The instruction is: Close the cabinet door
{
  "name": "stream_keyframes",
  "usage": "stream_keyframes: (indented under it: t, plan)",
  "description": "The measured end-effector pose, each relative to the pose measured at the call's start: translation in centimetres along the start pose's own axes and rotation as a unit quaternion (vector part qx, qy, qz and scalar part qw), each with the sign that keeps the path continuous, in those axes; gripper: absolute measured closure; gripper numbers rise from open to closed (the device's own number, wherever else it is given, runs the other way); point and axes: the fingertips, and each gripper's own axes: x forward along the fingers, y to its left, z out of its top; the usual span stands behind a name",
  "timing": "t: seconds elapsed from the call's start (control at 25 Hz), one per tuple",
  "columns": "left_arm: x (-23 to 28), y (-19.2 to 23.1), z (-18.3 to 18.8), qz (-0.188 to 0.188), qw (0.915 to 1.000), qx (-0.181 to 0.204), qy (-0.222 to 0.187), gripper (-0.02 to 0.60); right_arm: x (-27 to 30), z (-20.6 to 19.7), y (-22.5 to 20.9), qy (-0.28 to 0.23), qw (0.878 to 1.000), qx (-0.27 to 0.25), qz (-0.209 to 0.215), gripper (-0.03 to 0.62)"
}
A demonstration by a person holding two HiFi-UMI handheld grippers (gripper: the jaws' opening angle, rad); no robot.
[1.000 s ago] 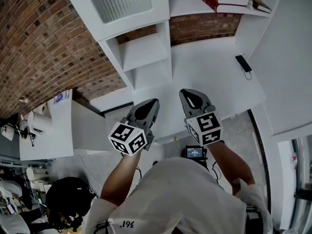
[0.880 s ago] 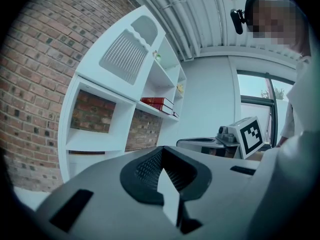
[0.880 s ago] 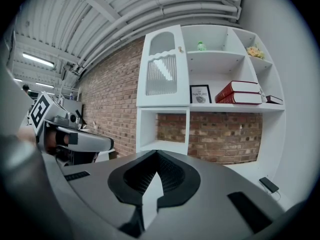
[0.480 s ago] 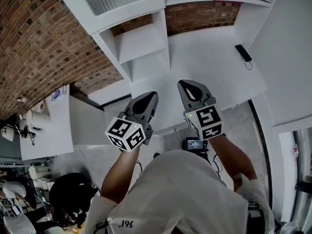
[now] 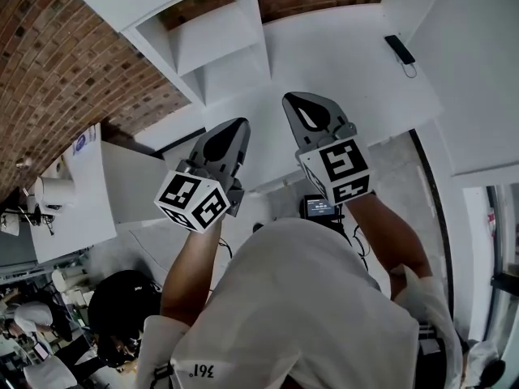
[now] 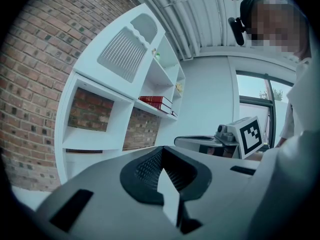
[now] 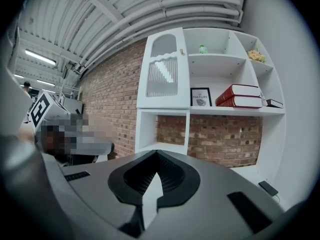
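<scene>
"Where's the door from where that person stands?"

"Up on the tall white shelving unit [image 7: 225,110], over its top-left compartment: the white cabinet door with the arched top and ribbed pane [image 7: 162,69]. It's well ahead of both grippers and above them, and neither touches it. It looks flat against its frame, though I can't tell whether it's fully to."

"And the grippers?"

"The left gripper [image 5: 231,130] and the right gripper [image 5: 298,104] are held side by side, pointing at the unit. Each has its jaws together with nothing between them."

"What's below them?"

"The unit's broad white ledge [image 5: 340,63], with a small black phone-like slab [image 5: 399,49] lying toward its right end."

"The rest of the room?"

"A red-brown brick wall [image 7: 112,94] runs behind and left of the shelves. Two red books [image 7: 243,96] lie flat beside a black-framed picture [image 7: 200,96], under a grey ribbed ceiling [image 7: 165,9]."
</scene>
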Motion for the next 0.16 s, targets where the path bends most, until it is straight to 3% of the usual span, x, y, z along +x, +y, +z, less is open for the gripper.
stream_keyframes:
  t: [0.16]
  plan:
    - [0.37,0.45,0.54,-0.001,1.0000,0.006,-0.006,0.574,0.67,0.66,-0.21,-0.011,1.000,-0.006,0.000,0.568]
